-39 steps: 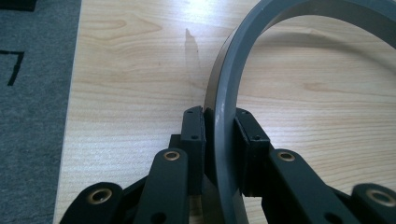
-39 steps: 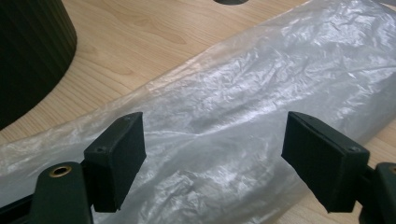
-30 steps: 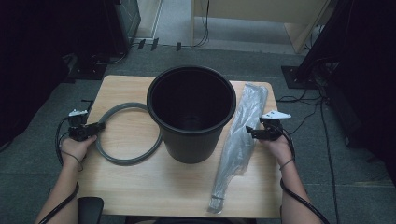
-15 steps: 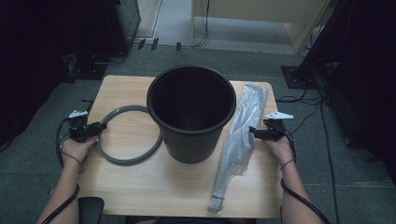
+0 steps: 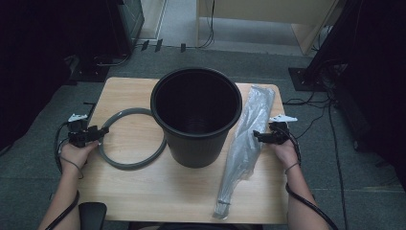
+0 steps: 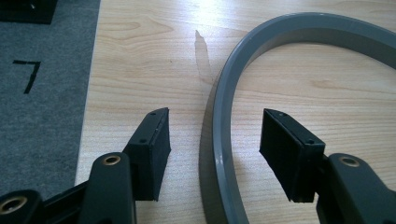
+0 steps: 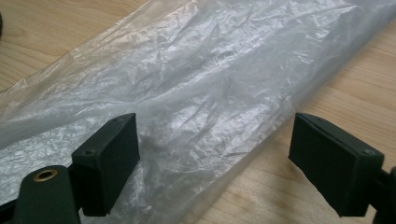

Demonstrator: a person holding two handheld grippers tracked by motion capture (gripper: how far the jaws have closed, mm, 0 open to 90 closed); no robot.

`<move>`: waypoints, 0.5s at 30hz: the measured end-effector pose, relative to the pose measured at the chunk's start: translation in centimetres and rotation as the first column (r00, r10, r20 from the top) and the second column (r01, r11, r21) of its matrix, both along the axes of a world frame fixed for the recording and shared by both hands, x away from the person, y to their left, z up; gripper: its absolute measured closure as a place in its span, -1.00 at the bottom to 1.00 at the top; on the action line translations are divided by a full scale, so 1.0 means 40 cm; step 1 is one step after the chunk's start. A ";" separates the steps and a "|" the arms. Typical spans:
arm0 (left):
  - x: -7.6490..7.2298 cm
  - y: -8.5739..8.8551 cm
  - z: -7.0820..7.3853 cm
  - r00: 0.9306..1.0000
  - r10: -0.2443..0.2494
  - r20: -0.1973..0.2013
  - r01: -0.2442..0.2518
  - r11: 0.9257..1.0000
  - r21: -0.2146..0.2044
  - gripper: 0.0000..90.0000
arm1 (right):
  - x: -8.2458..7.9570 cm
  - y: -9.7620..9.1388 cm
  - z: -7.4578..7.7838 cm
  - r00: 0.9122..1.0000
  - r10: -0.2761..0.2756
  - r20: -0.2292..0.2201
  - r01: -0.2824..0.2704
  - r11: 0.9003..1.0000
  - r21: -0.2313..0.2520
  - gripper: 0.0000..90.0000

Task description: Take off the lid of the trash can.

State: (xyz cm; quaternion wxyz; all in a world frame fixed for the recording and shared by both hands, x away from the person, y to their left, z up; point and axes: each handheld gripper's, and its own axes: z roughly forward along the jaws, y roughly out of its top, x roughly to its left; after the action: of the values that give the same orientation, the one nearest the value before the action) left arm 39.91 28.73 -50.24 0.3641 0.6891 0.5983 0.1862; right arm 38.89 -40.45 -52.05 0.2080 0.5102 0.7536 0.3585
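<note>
Both sets of jaws are open: the left gripper (image 6: 212, 151), which has just been opening, straddles the stiff grey ring (image 6: 224, 116) by the bin (image 5: 196, 115), probably an easy pinch, while the right gripper (image 7: 212, 158) straddles the limp, slippery plastic bag (image 7: 196, 93), so I'd bunch its middle.

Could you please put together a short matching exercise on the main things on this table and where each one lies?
Things:
1. black bucket
2. grey ring
3. clear plastic bag
4. left gripper

Places or states:
A. lies flat between open jaws, untouched by the pads
B. stands upright in the middle of the table
C. jaws open, one on each side of the ring's band
D. lies stretched out long, to the right of the bucket

Pairs: 1-B, 2-A, 3-D, 4-C
</note>
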 end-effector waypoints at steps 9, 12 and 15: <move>-0.004 -0.020 0.025 0.999 -0.031 0.028 0.031 0.999 0.012 -0.12 | 0.006 0.023 -0.008 0.999 0.046 -0.010 -0.046 0.999 -0.027 -0.67; -0.002 -0.027 0.029 0.998 -0.041 0.037 0.041 0.999 0.019 -0.13 | 0.006 0.028 -0.007 0.999 0.046 -0.011 -0.047 0.998 -0.029 -0.61; 0.001 -0.036 0.034 0.998 -0.055 0.039 0.055 0.998 0.021 -0.14 | 0.004 0.032 -0.007 0.999 0.045 -0.003 -0.045 0.999 -0.026 -0.52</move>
State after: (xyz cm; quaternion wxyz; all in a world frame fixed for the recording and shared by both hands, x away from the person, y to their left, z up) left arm 39.95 27.29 -48.86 0.3742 0.7050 0.5699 0.1956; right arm 39.04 -39.16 -52.34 0.2054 0.4907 0.7699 0.3526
